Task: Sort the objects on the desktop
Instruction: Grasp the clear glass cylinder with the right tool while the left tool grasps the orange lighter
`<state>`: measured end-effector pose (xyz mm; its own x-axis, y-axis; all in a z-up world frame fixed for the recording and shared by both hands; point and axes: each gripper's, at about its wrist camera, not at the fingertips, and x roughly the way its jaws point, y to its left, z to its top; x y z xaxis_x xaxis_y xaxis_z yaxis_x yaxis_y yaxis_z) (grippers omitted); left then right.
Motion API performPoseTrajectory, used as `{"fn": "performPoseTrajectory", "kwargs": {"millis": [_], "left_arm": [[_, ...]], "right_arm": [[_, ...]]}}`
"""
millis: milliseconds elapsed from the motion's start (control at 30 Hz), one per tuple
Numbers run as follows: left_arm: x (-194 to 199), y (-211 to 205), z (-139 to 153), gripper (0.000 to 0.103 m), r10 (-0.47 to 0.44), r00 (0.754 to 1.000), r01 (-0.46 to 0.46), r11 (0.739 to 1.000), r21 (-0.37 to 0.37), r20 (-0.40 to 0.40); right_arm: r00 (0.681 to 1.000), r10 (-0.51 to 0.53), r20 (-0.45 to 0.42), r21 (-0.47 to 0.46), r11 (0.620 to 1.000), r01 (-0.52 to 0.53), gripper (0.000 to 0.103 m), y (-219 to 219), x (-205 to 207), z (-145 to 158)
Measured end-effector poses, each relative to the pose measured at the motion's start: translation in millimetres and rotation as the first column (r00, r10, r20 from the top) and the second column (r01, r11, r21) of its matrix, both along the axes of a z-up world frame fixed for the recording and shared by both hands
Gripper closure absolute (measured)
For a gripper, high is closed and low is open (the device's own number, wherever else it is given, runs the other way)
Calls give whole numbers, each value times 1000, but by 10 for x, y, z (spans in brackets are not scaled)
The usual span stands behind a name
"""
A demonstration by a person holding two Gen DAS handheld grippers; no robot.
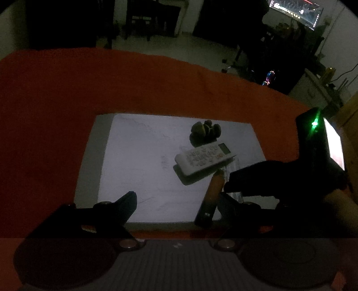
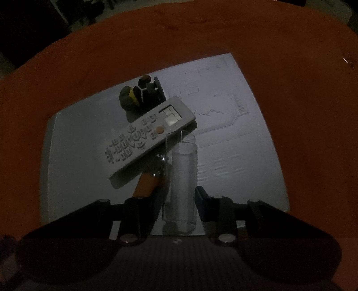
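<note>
On a white board [image 1: 138,156] [image 2: 246,156] lie a white remote [image 1: 204,159] [image 2: 147,136], a small dark toy figure [image 1: 205,129] [image 2: 138,95], an orange-and-black stick [image 1: 213,190] [image 2: 147,181] and a clear tube [image 1: 235,166] [image 2: 183,170]. The remote's end rests over the stick. My right gripper [image 2: 179,199] [image 1: 232,185] points down with a finger against each side of the clear tube. My left gripper [image 1: 179,201] is open above the board's near edge, holding nothing. The stick lies just inside its right finger [image 1: 228,201].
An orange cloth [image 1: 67,100] [image 2: 302,89] covers the table around the board. A dark device with a green light [image 1: 313,134] and a lit screen [image 1: 334,143] stand at the right. A hand [image 1: 340,208] holds the right gripper. Dark furniture and a monitor [image 1: 295,13] are behind.
</note>
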<state>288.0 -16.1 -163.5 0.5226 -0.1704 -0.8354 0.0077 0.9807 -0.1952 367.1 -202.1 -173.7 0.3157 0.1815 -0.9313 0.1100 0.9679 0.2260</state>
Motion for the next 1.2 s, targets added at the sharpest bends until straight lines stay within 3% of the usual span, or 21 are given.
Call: {"fn": "performPoseTrajectory", "kwargs": {"millis": [267,400,600,733,767,867,967,1067,1200], "left_arm": [[229,-383,-161,27,-61,996,64,997,48,-66],[297,-504,-267,18,-27,993,37,995,88,-113],[409,-684,-388,19,-52,990,73,985,157,-132],[418,-717,-453,36,-71,991,82,992,94,-117],[431,-735,-481,44,-84,989,95,991,89,-119],[469,-794,-578,57,-123,984,136,986,94,-130],[506,-807,-631,59,-139,983,148,986,73,-121],[549,-839,-756,80,-173,969,187,980,64,-179],[582,-817,-838,82,-193,961,203,979,33,-198]], "right_arm": [[999,-18,-33,-5,1000,17,68,-406,-42,1],[999,-31,-36,21,999,31,68,-547,-64,-21],[1000,-20,-8,-59,998,20,68,-450,-99,-66],[999,-44,-7,-44,998,44,68,-484,-102,-80],[999,-50,-5,-41,998,50,68,-491,-101,-83],[998,-56,-3,-47,997,55,68,-485,-105,-74],[998,-64,1,-61,996,64,68,-496,-112,-66],[998,-69,5,-61,996,69,68,-503,-115,-73],[997,-79,12,-58,995,79,68,-506,-123,-83]]}}
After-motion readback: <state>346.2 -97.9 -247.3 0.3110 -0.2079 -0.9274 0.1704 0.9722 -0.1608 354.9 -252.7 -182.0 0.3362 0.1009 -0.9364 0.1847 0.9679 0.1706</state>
